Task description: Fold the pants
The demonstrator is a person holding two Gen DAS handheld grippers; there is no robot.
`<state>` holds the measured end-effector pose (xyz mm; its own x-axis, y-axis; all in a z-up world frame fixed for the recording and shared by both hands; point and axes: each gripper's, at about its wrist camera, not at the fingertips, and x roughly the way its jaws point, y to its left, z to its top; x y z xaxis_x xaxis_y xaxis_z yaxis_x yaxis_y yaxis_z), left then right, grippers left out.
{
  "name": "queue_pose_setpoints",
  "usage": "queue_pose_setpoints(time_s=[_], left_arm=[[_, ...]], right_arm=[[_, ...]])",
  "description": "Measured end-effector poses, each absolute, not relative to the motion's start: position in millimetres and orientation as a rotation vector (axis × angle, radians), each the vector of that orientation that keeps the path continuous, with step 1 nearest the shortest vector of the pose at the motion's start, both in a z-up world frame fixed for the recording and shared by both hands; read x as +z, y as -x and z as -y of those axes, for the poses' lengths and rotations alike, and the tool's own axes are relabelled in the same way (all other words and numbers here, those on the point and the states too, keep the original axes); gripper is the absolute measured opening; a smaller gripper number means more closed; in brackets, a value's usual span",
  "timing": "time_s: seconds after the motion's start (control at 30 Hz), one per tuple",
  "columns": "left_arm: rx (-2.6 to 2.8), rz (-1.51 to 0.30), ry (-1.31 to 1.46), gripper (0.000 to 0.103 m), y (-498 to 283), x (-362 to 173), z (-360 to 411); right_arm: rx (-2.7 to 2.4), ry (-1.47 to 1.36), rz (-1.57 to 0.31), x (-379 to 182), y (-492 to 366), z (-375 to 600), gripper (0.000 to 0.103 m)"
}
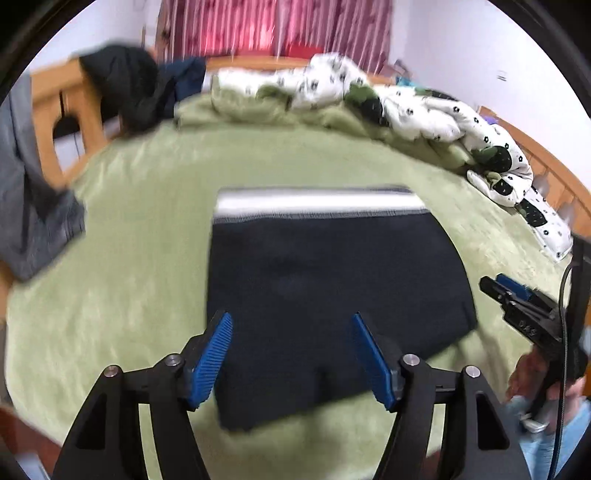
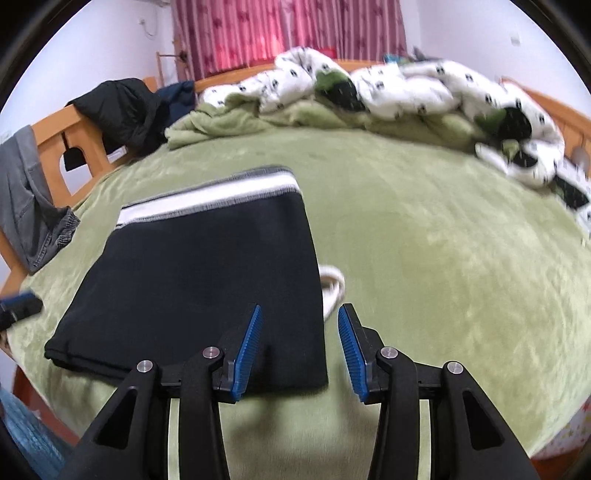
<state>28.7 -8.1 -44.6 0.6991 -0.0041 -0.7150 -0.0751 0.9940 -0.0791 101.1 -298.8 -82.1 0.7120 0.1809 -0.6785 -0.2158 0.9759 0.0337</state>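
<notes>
A home bedroom. A wooden bed frame (image 2: 77,125), visible from 9 to 11 o'clock, carries a plush green blanket (image 2: 424,236) spread across the mattress. A rumpled white patterned duvet (image 2: 406,88) lies heaped from 12 to 2 o'clock. Red-pink striped curtains (image 2: 288,29) hang at 12 o'clock against pale walls. A dark jacket (image 2: 122,107) and grey trousers (image 2: 26,192) are draped over the frame near 10 o'clock.

green blanket (image 2: 424,240), rumpled white patterned quilt (image 2: 406,88), pink curtains (image 2: 288,29), wooden bed frame (image 1: 70,107), grey garment (image 2: 29,199)
</notes>
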Motion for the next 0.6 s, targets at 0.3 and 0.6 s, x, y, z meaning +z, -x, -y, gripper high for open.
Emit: queue_pose_setpoints(time_s=[0.3, 0.6], left_arm=[[0.116, -0.787, 0.134, 0.065, -126, -41, -15], [0.095, -0.923, 0.219, 0.064, -199, -114, -19]], right_arm=[[0.266, 0.012, -0.725, -51, -198, 251, 0.052], [0.248, 0.126, -0.750, -115, -251, 224, 0.054]])
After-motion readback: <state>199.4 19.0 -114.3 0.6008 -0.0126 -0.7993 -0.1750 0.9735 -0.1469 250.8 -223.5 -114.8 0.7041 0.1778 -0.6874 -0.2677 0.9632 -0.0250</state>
